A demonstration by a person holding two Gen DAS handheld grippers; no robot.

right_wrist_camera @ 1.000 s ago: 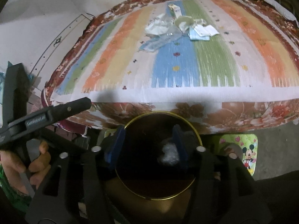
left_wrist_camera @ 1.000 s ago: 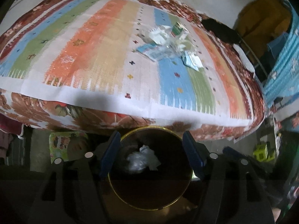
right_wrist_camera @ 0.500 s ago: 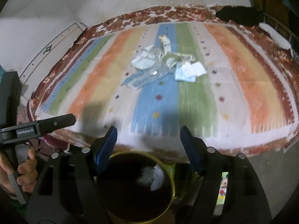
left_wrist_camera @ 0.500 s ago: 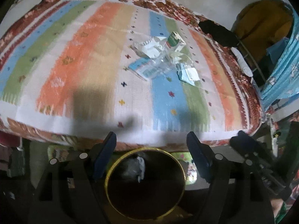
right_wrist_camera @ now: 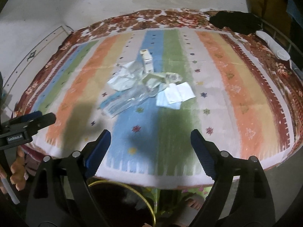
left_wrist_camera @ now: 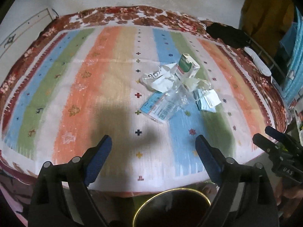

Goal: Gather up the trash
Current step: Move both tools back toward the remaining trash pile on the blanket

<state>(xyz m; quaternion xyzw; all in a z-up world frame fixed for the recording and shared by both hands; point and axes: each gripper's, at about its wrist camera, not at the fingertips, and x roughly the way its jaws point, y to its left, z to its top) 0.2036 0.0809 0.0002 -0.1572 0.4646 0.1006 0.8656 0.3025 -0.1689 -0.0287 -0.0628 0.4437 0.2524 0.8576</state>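
A heap of trash [left_wrist_camera: 176, 87] lies on the striped bed cover [left_wrist_camera: 75, 94]: a small green and white carton [left_wrist_camera: 186, 66], crumpled white paper [left_wrist_camera: 161, 79], a clear plastic wrapper [left_wrist_camera: 162, 106] and folded pale blue paper [left_wrist_camera: 207, 101]. The heap also shows in the right wrist view [right_wrist_camera: 145, 84]. A dark bin with a gold rim [left_wrist_camera: 171, 209] stands below the bed's near edge; it shows too in the right wrist view [right_wrist_camera: 121, 204]. My left gripper [left_wrist_camera: 153, 145] is open and empty above the bed's front part. My right gripper [right_wrist_camera: 150, 140] is open and empty too.
A black cloth [right_wrist_camera: 234, 23] lies at the bed's far right corner, with a white object [right_wrist_camera: 274, 44] beside it. A pale wall [right_wrist_camera: 132, 1] rises behind the bed. A yellow garment [left_wrist_camera: 265, 11] hangs at the right. A cartoon-print mat [right_wrist_camera: 193, 191] lies on the floor.
Both grippers have risen from over the bin and moved forward over the bed. The right gripper's jaws opened wider. The bin slid to the bottom of both views.
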